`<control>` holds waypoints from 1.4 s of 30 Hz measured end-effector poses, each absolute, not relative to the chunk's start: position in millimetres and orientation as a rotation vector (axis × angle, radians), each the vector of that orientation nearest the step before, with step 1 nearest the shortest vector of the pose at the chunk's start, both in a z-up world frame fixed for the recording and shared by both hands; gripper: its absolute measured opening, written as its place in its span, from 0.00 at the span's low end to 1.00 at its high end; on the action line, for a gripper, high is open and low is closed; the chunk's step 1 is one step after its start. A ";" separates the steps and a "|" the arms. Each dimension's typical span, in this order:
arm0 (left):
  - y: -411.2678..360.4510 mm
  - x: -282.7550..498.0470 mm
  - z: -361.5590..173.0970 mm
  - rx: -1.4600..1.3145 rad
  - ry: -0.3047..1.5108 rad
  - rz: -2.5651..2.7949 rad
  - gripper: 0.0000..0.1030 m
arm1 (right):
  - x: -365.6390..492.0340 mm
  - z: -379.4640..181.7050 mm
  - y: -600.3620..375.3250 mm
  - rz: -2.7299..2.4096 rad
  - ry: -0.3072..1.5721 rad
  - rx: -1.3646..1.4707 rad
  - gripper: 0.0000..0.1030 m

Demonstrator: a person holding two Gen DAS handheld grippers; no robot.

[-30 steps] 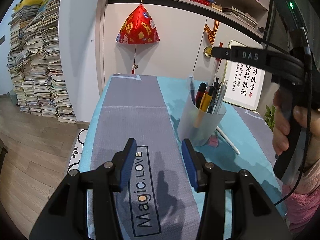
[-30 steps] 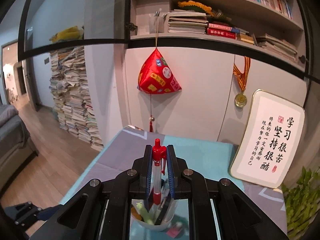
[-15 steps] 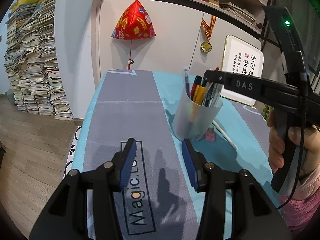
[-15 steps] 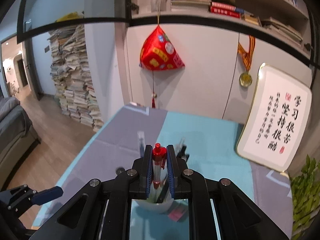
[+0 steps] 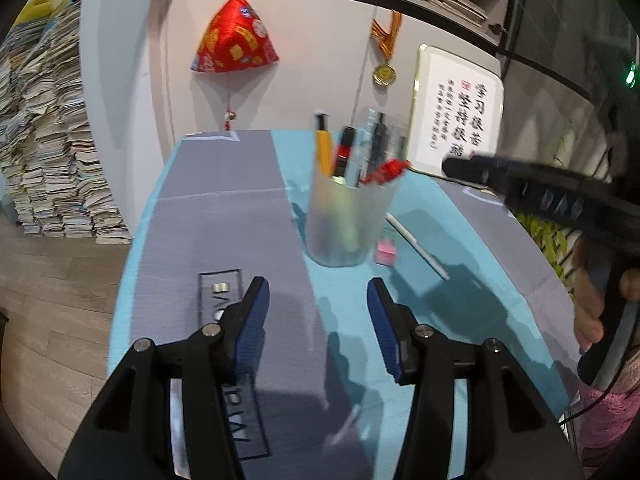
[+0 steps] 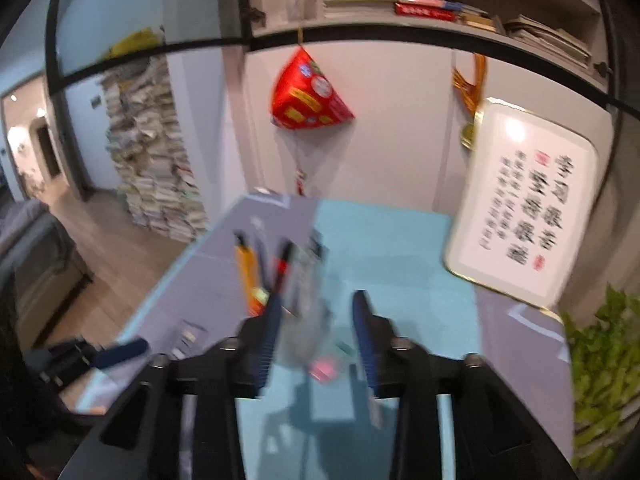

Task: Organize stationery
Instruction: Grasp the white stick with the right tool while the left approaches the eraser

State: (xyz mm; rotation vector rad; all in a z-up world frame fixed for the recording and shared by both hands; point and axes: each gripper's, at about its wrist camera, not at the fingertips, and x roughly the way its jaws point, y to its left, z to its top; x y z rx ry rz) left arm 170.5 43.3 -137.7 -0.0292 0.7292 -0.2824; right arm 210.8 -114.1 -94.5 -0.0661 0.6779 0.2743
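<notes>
A frosted pen cup [image 5: 346,220] stands on the teal and grey mat [image 5: 224,232], holding several pens. A red-capped pen [image 5: 384,171] leans at its right rim. My left gripper [image 5: 318,312] is open and empty, low over the mat in front of the cup. My right gripper [image 6: 316,320] is open and empty above the cup [image 6: 308,332], which looks blurred; it also shows in the left wrist view [image 5: 520,188] to the right of the cup. A white pen [image 5: 418,248] and a pink eraser [image 5: 386,251] lie on the mat right of the cup.
A framed calligraphy board [image 5: 456,120] leans on the wall at the back right. A red hanging ornament [image 5: 234,42] and a medal [image 5: 385,74] hang on the wall. A plant [image 6: 600,368] stands at the right. Paper stacks [image 5: 44,152] stand on the floor at the left.
My right gripper has opened and let go of the red-capped pen, which now rests in the cup. The gripper has drawn back to the right. My left gripper stayed open and shifted slightly.
</notes>
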 end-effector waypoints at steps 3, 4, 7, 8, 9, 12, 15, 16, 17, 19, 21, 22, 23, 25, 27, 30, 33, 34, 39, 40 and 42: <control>28.5 169.8 -140.7 -0.008 0.742 -0.309 0.47 | 215.7 -117.9 -128.2 0.253 0.769 -0.056 0.39; 23.6 169.7 -141.4 -0.002 0.746 -0.322 0.47 | 217.8 -127.7 -132.8 0.255 0.805 -0.046 0.39; 11.0 171.4 -143.6 0.016 0.753 -0.353 0.46 | 220.6 -151.0 -140.2 0.260 0.878 -0.041 0.39; 6.2 173.3 -145.1 0.019 0.758 -0.366 0.46 | 221.6 -156.4 -141.1 0.261 0.893 -0.044 0.39; 1.7 175.9 -146.8 0.017 0.766 -0.382 0.45 | 222.7 -161.8 -141.7 0.267 0.904 -0.045 0.39; -8.9 181.9 -151.8 0.018 0.786 -0.414 0.39 | 225.3 -170.1 -141.9 0.281 0.917 -0.046 0.39; -18.6 189.0 -155.7 0.026 0.795 -0.432 0.39 | 231.0 -177.8 -141.4 0.268 0.918 -0.064 0.38; -21.1 191.6 -156.5 0.028 0.797 -0.437 0.39 | 233.5 -180.8 -141.8 0.263 0.922 -0.066 0.37; -23.8 195.2 -157.5 0.030 0.800 -0.442 0.39 | 236.3 -184.4 -142.9 0.263 0.934 -0.064 0.28; -28.7 202.5 -159.4 0.036 0.804 -0.440 0.38 | 240.0 -191.3 -146.1 0.271 0.963 -0.052 0.13; -34.4 210.4 -162.0 0.049 0.811 -0.434 0.37 | 237.6 -190.8 -151.7 0.265 0.951 -0.057 0.08; -37.6 213.8 -163.9 0.059 0.817 -0.431 0.37 | 236.7 -190.3 -156.0 0.261 0.948 -0.051 0.08; -41.4 217.1 -166.5 0.069 0.822 -0.431 0.36 | 235.7 -189.9 -161.9 0.252 0.951 -0.040 0.08; -49.4 223.4 -171.4 0.097 0.828 -0.427 0.35 | 233.0 -189.0 -175.7 0.250 0.964 0.001 0.08; -54.3 228.4 -176.0 0.123 0.828 -0.412 0.34 | 228.1 -188.0 -189.8 0.254 0.971 0.045 0.08; -60.8 236.0 -184.0 0.154 0.836 -0.390 0.34 | 217.2 -185.8 -208.8 0.254 0.963 0.091 0.08; -65.1 242.2 -189.5 0.177 0.837 -0.362 0.34 | 206.8 -184.6 -221.9 0.266 0.953 0.137 0.08; -65.9 243.4 -190.5 0.184 0.835 -0.353 0.35 | 204.8 -184.0 -223.7 0.271 0.950 0.146 0.08; -68.1 246.5 -190.1 0.227 0.815 -0.316 0.35 | 194.8 -177.8 -229.6 0.297 0.923 0.163 0.08; -67.6 246.8 -190.1 0.228 0.816 -0.318 0.35 | 195.2 -177.3 -228.8 0.303 0.920 0.165 0.08; -67.3 247.9 -190.8 0.237 0.815 -0.319 0.36 | 193.5 -176.6 -229.5 0.311 0.914 0.170 0.08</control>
